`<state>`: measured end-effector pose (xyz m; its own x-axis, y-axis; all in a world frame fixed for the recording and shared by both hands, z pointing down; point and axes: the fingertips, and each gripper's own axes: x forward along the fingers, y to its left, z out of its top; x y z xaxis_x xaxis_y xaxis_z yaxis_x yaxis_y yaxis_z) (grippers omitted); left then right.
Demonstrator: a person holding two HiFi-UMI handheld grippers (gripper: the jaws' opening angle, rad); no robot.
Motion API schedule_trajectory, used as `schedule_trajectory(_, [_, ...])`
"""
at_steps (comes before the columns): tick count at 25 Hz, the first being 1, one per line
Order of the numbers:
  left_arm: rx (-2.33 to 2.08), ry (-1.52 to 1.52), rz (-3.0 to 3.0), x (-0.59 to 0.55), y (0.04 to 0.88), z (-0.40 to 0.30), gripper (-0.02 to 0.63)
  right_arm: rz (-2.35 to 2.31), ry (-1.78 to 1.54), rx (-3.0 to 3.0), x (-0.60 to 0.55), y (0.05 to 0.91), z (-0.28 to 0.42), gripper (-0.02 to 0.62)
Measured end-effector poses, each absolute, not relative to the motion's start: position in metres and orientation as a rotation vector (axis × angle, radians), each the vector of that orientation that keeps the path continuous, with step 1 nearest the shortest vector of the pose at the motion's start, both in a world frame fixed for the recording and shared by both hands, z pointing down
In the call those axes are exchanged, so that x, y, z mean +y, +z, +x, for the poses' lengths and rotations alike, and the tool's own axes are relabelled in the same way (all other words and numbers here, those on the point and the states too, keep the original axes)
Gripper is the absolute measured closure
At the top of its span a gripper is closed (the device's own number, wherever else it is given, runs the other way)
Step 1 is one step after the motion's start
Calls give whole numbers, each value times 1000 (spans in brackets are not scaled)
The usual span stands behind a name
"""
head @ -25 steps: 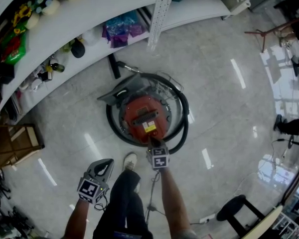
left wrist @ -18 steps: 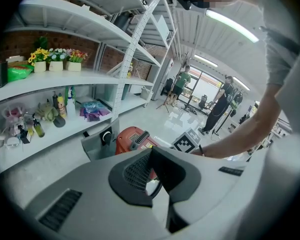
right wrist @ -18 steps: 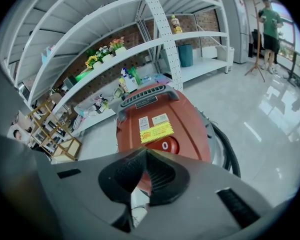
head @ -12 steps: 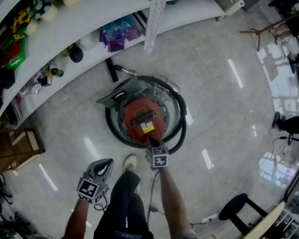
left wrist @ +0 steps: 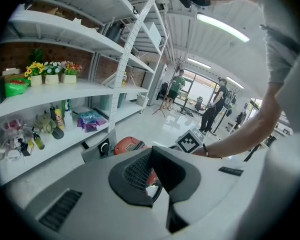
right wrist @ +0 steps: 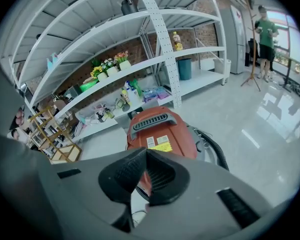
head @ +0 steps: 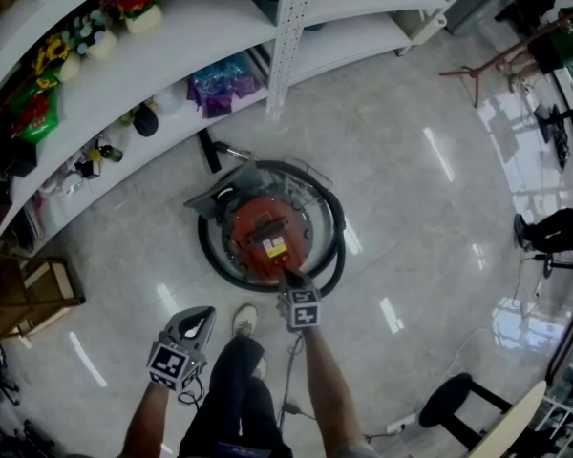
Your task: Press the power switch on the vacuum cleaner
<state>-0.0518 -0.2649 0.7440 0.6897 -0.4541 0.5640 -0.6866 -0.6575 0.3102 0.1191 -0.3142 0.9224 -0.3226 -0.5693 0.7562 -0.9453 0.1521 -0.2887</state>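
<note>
The red vacuum cleaner (head: 267, 229) is seen on the shiny floor (head: 430, 227), just in front of the white shelves (head: 172, 36). A black hose (head: 336, 246) is curled around it. The right gripper (head: 287, 279) is held low at the near edge of the red body. Its jaws are pressed together and nothing is held in them. Whether the tip touches the vacuum cannot be told. The left gripper (head: 196, 324) is held beside the person's leg (head: 239, 389), well apart from the vacuum. Its jaws are closed too, with nothing in them. The power switch cannot be picked out.
</note>
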Motion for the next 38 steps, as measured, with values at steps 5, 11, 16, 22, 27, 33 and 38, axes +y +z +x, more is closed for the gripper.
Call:
schedule_trajectory(5, [-878, 592, 2433, -258, 719, -49, 600, 1486, 1012, -1975, -303, 887, 123, 583])
schedule_trajectory(11, [-868, 574, 2489, -243, 687, -41, 600, 1541, 1025, -2010, -285, 844, 122, 583])
schedule_trajectory(16, [-865, 531, 2530, -226, 654, -33, 600, 1586, 995, -2049, -265, 801, 120, 583])
schedule_trajectory(22, [-860, 465, 2596, -210, 610, -17, 600, 1640, 928, -2111, -242, 741, 120, 583])
schedule_trajectory(27, [-853, 460, 2665, -189, 575, -9, 600, 1697, 882, -2143, -218, 693, 127, 583])
schedule_trajectory(33, [-862, 434, 2727, -168, 539, -1, 600, 1744, 820, -2181, -192, 643, 138, 583])
schedule_trajectory(38, [-877, 407, 2759, -147, 518, 0, 600, 1790, 782, -2184, -166, 609, 146, 583])
